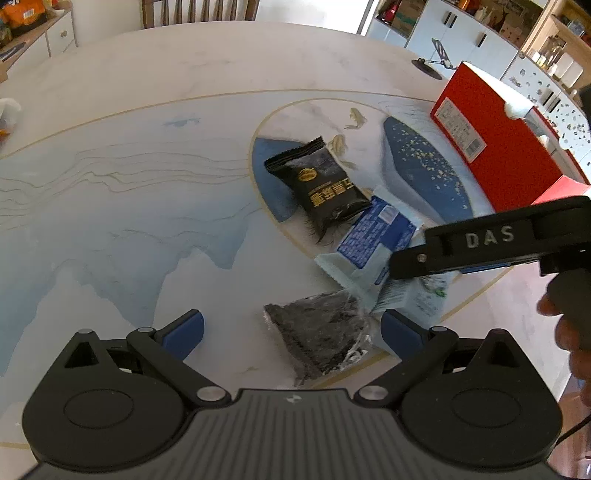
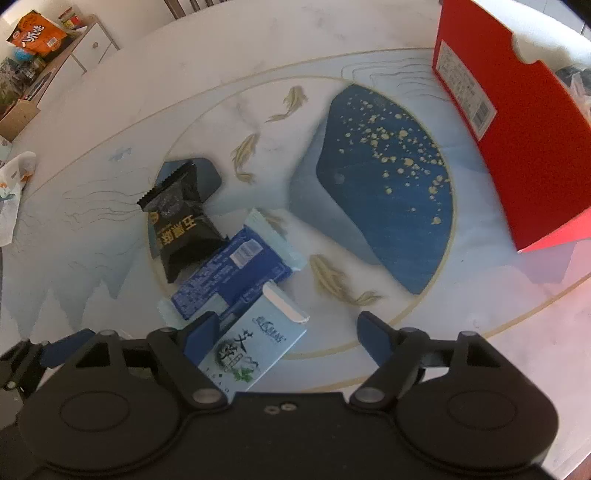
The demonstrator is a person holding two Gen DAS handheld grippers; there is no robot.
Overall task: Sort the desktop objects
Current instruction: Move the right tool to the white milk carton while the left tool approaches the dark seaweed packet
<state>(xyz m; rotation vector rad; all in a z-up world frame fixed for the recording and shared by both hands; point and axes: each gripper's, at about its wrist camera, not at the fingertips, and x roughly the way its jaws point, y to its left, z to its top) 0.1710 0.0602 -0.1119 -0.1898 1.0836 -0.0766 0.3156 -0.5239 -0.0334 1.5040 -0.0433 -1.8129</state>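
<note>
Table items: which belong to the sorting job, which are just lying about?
Job items:
black snack packet
blue wrapped packet
pale blue box, between the right gripper's open jaws
dark clear-wrapped piece, between the left gripper's open jaws
red box, probably the bin

Lying about:
phone stand
orange snack bag
crumpled white bag

Left gripper (image 1: 291,332) jaws wide – right gripper (image 2: 291,332) jaws apart, both tilted down.

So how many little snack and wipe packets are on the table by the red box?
4: a black packet farthest, a blue packet beside it, a pale packet between the right gripper's fingers, a clear dark packet nearest. More may be hidden.
</note>
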